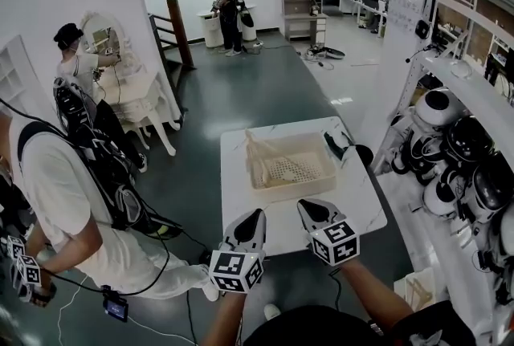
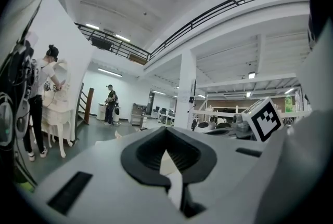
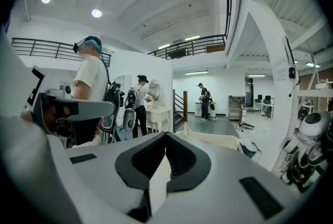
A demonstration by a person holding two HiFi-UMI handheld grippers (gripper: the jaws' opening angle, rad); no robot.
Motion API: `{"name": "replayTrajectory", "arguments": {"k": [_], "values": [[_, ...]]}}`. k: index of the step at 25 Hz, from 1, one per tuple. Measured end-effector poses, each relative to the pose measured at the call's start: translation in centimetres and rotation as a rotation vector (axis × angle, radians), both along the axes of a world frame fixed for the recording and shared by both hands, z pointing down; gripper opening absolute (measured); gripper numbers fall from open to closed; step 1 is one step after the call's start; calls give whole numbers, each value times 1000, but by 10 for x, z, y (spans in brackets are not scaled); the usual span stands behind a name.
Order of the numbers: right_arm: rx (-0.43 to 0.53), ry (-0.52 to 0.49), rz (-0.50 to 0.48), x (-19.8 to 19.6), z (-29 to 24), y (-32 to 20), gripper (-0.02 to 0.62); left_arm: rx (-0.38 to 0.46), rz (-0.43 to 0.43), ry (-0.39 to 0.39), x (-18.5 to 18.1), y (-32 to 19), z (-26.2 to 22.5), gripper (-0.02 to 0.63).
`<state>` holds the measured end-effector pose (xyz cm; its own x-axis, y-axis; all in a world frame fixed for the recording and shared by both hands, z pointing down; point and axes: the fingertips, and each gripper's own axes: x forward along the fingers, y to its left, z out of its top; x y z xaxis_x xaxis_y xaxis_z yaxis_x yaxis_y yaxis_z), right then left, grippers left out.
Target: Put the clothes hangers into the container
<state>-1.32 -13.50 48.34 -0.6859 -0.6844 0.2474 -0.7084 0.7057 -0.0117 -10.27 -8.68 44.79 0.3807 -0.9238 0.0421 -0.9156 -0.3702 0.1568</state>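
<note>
Both jaw pairs are pressed together with nothing between them: the left gripper (image 1: pixel 254 217) and the right gripper (image 1: pixel 309 208) hang over the near edge of the white bench (image 1: pixel 365 204), pointing across it. The container (image 1: pixel 317 180) sits straight ahead of them, its long side running left to right, and the right gripper is slightly nearer. Pale clothes hangers (image 1: pixel 259 160) appear to lean inside its left end; I see none on the bare bench.

The right gripper view shows the container's rim (image 3: pixel 221 140) over the closed jaws. The left gripper view hides the container behind its own jaws. Only the head view shows the perforated floor.
</note>
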Motion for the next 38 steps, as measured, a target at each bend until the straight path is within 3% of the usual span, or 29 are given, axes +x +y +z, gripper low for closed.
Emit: {"name": "replayTrajectory", "arguments": {"k": [11, 38], "values": [[11, -47, -36, 9, -10, 10, 20, -4, -8, 14, 17, 7, 2, 5], [-3, -30, -37, 30, 0, 10, 18, -10, -1, 5, 40, 6, 6, 5]]}}
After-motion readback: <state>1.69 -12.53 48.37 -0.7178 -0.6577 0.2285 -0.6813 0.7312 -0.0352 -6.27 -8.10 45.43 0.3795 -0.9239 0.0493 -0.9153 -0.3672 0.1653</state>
